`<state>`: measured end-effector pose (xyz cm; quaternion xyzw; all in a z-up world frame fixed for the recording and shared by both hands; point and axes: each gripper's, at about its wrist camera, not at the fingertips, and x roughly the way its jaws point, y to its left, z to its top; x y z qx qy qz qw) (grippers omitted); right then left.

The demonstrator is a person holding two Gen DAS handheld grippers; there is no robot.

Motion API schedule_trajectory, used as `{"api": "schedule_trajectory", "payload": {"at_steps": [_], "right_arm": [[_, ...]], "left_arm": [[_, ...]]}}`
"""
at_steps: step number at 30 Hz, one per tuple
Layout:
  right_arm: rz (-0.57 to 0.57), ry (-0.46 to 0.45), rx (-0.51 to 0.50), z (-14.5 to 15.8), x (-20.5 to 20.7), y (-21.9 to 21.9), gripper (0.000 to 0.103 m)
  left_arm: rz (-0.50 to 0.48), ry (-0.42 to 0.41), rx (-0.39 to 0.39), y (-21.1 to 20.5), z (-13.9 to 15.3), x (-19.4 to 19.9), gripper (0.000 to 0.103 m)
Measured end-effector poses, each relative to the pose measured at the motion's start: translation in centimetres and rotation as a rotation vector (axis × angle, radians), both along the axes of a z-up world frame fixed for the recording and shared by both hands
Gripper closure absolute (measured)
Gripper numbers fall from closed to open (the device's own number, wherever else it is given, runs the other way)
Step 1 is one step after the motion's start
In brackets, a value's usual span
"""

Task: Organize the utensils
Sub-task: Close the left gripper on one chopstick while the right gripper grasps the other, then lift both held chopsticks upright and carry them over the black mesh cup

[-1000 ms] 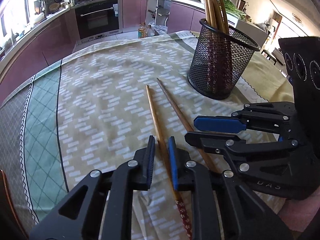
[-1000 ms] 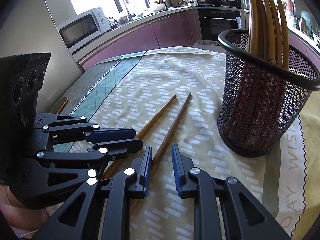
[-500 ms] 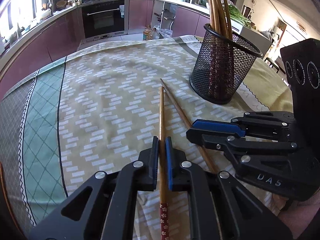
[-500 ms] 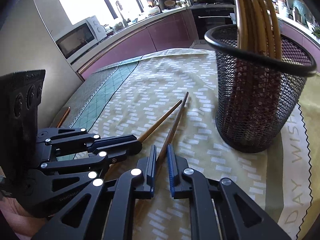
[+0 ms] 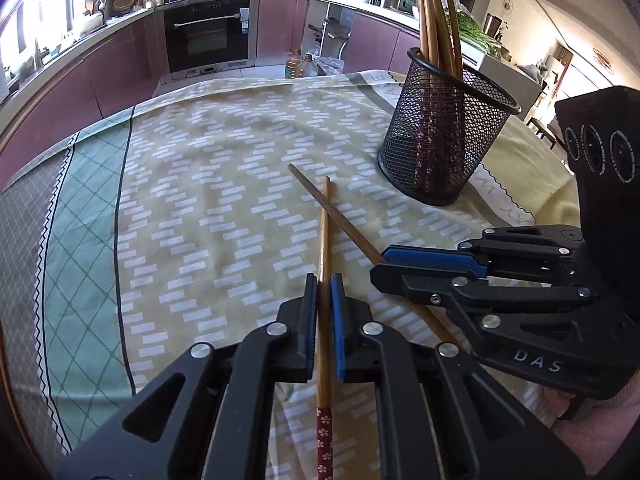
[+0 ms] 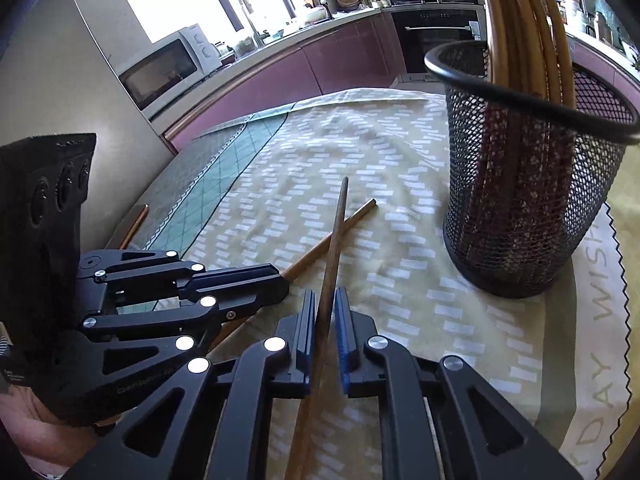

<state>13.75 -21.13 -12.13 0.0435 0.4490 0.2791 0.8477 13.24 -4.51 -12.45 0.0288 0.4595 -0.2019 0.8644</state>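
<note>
My left gripper [image 5: 324, 280] is shut on a light wooden chopstick [image 5: 325, 232] with a red flowered end; it points forward over the tablecloth. My right gripper [image 6: 323, 295] is shut on a darker brown chopstick [image 6: 335, 232], whose tip is raised and crosses over the light one [image 6: 332, 236]. In the left wrist view the right gripper [image 5: 384, 262] sits at the right, the dark chopstick [image 5: 332, 216] running from it. A black mesh holder [image 5: 444, 136] with several chopsticks stands ahead to the right; it also shows in the right wrist view [image 6: 532, 184].
The table carries a yellow patterned tablecloth [image 5: 208, 184] with a green checked band at the left. Kitchen cabinets, an oven [image 5: 210, 36] and a microwave [image 6: 160, 72] lie beyond the table's far edge.
Both grippers closed on their chopsticks. The two chopsticks swung from lying side by side to crossing, and both grippers rose slightly from the cloth.
</note>
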Motion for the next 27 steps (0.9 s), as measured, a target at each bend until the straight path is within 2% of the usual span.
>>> {"api": "schedule_trajectory", "payload": {"at_steps": [7, 12, 27], "right_arm": [[0.007, -0.024, -0.038, 0.1, -0.2, 0.5, 0.094], [0.0, -0.022, -0.003, 0.2, -0.4, -0.1, 0.097], [-0.014, -0.103, 0.074, 2.8, -1.9, -1.8, 0.097]], "left_arm": [[-0.035, -0.008, 0.048, -0.8, -0.1, 0.1, 0.095], [-0.021, -0.028, 0.063, -1.1, -0.1, -0.1, 0.095], [0.022, -0.09, -0.018, 0.7, 2.7, -1.1, 0.095]]}}
